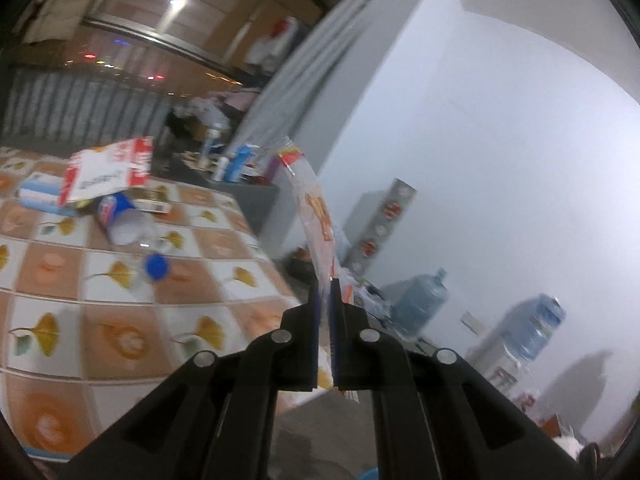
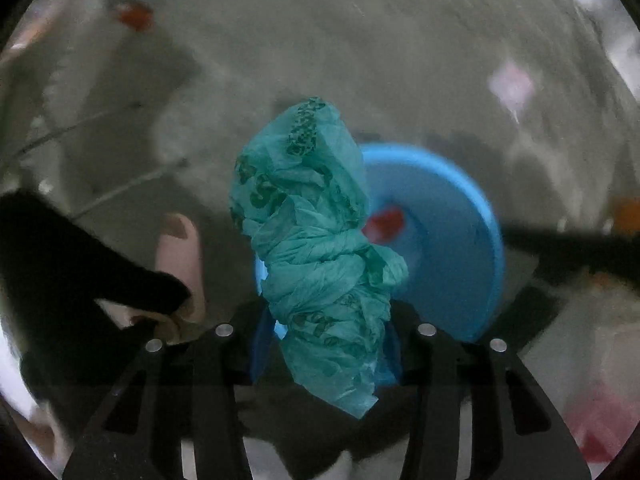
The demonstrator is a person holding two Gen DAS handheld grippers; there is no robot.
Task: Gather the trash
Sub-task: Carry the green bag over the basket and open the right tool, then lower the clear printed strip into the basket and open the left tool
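Between the right claw (image 2: 326, 354), crinkled teal plastic bag (image 2: 316, 248) above round blue bin (image 2: 460, 240).

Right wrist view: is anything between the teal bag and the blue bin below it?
Nothing visible. The teal bag, in the right tool, hangs over the blue bin's open mouth; something red lies inside.

A pale wall (image 1: 500, 152) and grey curtain (image 1: 320, 60) back the ginkgo-patterned tablecloth (image 1: 120, 320) — dark window (image 1: 140, 40), grey concrete floor (image 2: 360, 40) below.
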